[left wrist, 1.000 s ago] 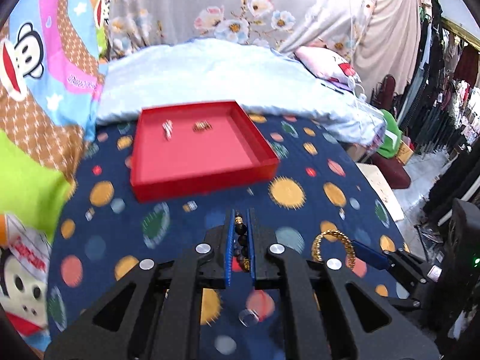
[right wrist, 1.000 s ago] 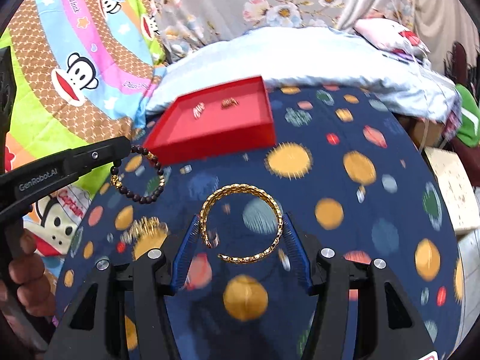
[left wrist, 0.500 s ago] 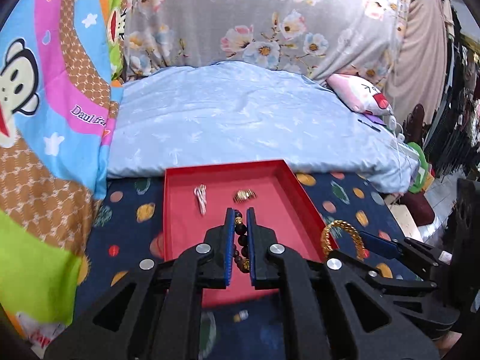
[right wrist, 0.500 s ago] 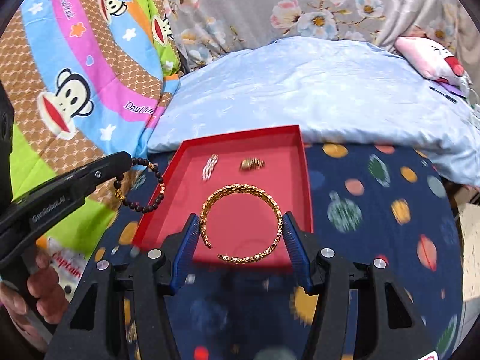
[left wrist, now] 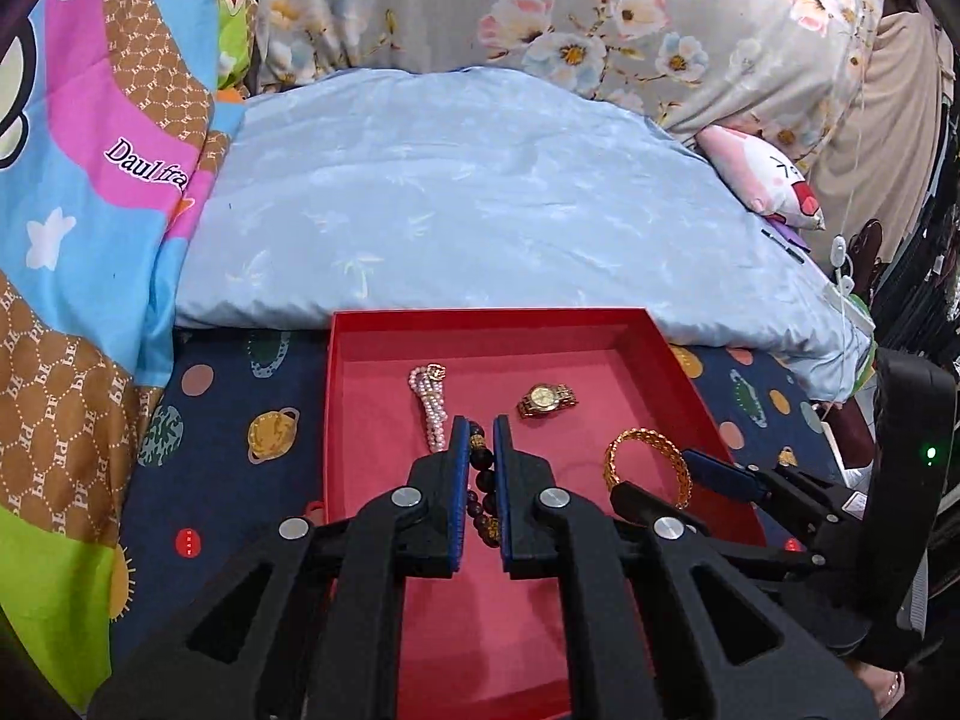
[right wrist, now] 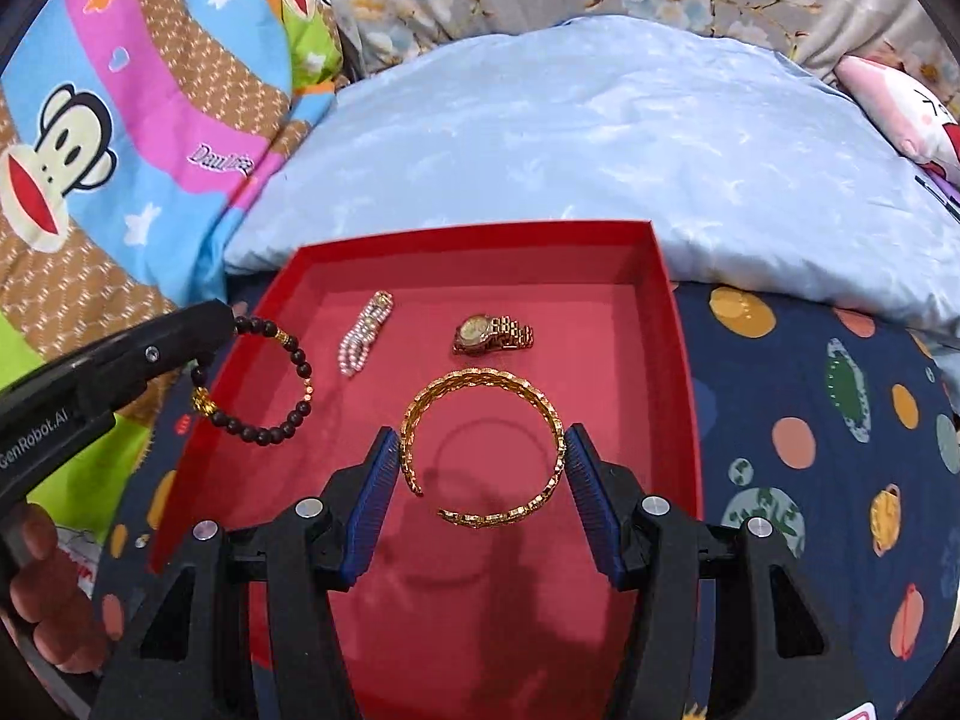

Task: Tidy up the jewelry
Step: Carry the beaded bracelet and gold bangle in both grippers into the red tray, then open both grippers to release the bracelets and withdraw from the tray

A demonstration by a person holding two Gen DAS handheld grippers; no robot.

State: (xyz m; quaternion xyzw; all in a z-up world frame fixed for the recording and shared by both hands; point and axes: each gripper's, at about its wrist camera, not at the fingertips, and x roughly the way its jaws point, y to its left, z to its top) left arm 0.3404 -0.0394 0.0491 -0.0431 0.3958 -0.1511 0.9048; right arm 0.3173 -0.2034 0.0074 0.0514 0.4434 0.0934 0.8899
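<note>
A red tray (left wrist: 684, 360) (right wrist: 675, 324) lies on the spotted bedspread. A pearl bracelet (left wrist: 431, 405) (right wrist: 365, 333) and a gold watch (left wrist: 547, 401) (right wrist: 491, 333) rest on its floor. My left gripper (left wrist: 481, 429) (right wrist: 231, 324) is shut on a dark bead bracelet (left wrist: 482, 495) (right wrist: 273, 387), which hangs over the tray's left part. My right gripper (right wrist: 483, 456) (left wrist: 672, 468) is shut on a gold cuff bangle (right wrist: 483, 450) (left wrist: 645, 462), its blue pads pressing both sides, above the tray's middle.
A pale blue pillow (left wrist: 480, 192) (right wrist: 600, 132) lies just behind the tray. A cartoon-print quilt (left wrist: 78, 210) (right wrist: 120, 120) rises on the left. A pink plush toy (left wrist: 762, 180) and hanging clothes are at the right. A hand (right wrist: 42, 600) grips the left tool.
Both grippers have moved forward from the spotted bedspread to above the red tray, each still carrying its bracelet. The tray now fills the near view.
</note>
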